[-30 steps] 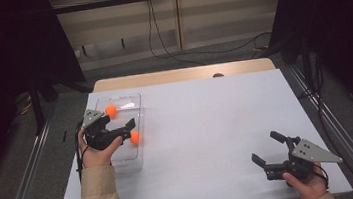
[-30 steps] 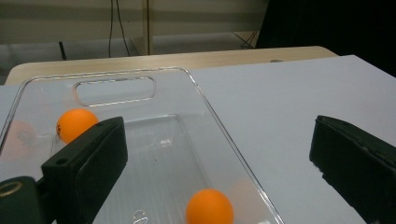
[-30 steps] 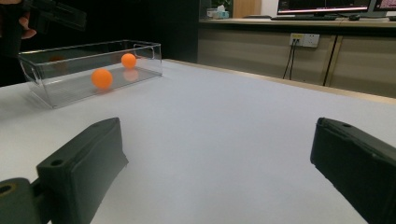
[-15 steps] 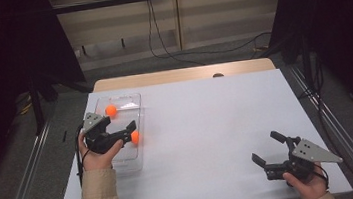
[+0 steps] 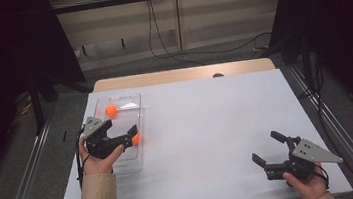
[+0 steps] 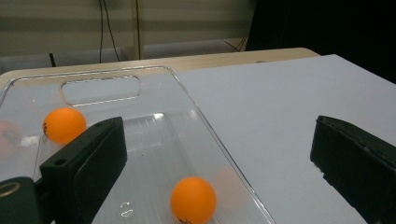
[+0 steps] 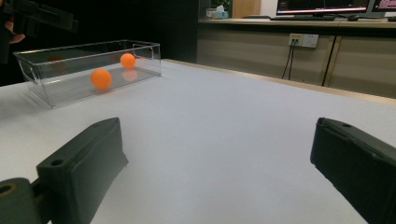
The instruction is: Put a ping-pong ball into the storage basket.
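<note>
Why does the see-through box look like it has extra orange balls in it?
Left gripper view: the clear box mirrors the near ball as a faint orange smudge on its wall. Right gripper view: a paler reflection lies beneath the far ball; the near ball looks slightly blurred.

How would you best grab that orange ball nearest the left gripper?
Grip the near orange ball across its widest middle, coming straight down from above: the clear bin walls it in sideways, and its right wall stands close beside it. The left gripper hangs open above.

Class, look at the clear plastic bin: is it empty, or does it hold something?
Not empty. The clear bin holds two orange balls: one near the left tool, another toward the far end.
</note>
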Demonstrator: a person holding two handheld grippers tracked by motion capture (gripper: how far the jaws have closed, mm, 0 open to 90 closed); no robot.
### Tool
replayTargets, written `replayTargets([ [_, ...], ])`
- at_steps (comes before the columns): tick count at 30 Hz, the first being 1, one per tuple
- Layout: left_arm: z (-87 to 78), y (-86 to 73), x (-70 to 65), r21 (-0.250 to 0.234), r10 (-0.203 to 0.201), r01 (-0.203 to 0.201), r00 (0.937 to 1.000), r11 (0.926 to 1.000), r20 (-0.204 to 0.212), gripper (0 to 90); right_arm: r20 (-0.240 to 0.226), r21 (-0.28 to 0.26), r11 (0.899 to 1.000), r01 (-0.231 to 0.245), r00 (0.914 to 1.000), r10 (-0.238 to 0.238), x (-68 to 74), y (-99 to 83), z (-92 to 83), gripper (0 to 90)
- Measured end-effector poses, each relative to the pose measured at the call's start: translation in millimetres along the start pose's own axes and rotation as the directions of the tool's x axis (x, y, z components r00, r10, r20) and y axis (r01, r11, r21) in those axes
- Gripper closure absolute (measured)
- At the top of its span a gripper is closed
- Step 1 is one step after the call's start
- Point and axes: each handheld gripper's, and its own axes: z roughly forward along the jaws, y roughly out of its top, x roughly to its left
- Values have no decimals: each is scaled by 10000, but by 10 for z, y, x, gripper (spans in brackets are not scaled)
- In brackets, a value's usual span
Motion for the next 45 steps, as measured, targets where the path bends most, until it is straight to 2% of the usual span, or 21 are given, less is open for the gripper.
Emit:
replayTargets([
  [18, -85, -122, -73, -357, 268, -255, 9990, 9990, 351, 29, 11, 53, 9999, 94, 10000, -94, 10, 4, 1, 26],
  [36, -102, -221, -192, -448, 812, -786, 9948, 9959, 613, 30, 15, 22, 9999, 122, 9999, -122, 6, 11, -10, 25],
  [45, -143, -283, -197, -526, 836, -799, 9939, 9954, 724, 30, 6, 0, 9999, 105, 9999, -105, 9, 12, -10, 26],
])
